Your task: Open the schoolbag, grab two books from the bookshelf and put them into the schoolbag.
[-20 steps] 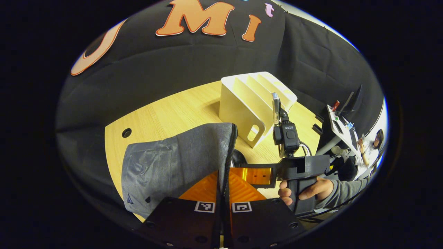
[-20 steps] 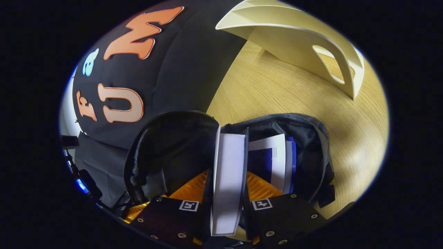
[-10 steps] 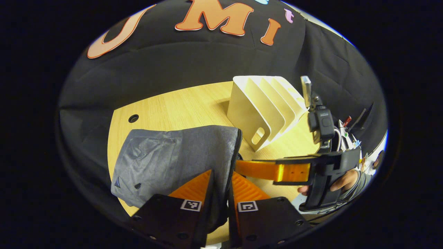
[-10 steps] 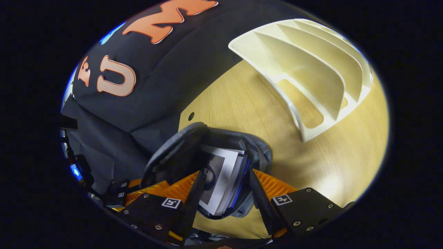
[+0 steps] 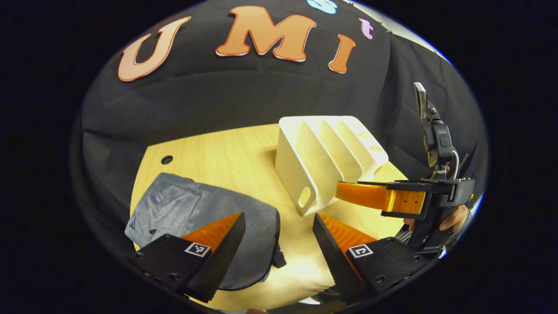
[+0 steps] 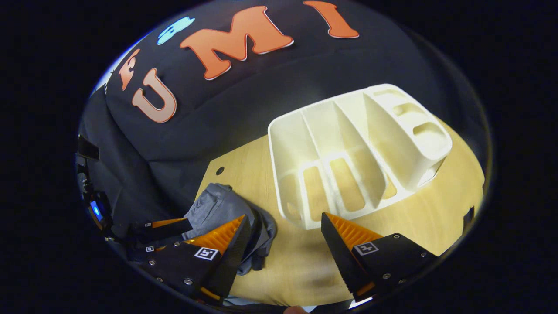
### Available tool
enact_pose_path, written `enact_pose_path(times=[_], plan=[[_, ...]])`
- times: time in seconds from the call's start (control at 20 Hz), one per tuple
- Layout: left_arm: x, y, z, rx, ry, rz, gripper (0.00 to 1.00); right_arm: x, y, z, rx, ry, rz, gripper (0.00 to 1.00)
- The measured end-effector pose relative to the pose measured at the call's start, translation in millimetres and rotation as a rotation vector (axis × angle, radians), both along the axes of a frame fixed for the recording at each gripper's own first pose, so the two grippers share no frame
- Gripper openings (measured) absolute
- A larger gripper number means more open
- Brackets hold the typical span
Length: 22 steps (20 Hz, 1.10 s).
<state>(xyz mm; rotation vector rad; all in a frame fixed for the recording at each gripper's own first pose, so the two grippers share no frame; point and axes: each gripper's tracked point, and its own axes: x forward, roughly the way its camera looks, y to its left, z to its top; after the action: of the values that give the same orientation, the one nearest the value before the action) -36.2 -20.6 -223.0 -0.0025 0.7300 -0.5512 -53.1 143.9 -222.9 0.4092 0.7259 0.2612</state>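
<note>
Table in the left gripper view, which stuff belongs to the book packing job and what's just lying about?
Job:
schoolbag
bookshelf
left gripper, open
right gripper, open

Just there:
table
hole in the table

No readable text, brand or number shows; the only signs are the square black-and-white coded markers (image 5: 195,249) on each gripper's finger mounts, and a small triangular emblem (image 5: 132,224) on the grey schoolbag (image 5: 205,209).
</note>
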Motion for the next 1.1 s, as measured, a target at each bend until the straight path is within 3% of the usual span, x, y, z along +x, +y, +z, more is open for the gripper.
enact_pose_path(times=[0.45, 0.75, 1.1], plan=[[16.7, -48.3, 113.9, -0.070, -0.325, 0.208, 0.97, 27.4, -98.4, 115.3, -0.165, -0.356, -0.050, 0.97], [12.7, -70.9, 189.1, -0.166, -0.536, 0.318, 0.97, 31.8, -131.4, 158.9, -0.242, -0.521, -0.053, 0.97], [5.7, -78.4, 214.8, -0.184, -0.661, 0.390, 0.97, 32.5, -156.3, 196.0, -0.264, -0.655, -0.086, 0.96]])
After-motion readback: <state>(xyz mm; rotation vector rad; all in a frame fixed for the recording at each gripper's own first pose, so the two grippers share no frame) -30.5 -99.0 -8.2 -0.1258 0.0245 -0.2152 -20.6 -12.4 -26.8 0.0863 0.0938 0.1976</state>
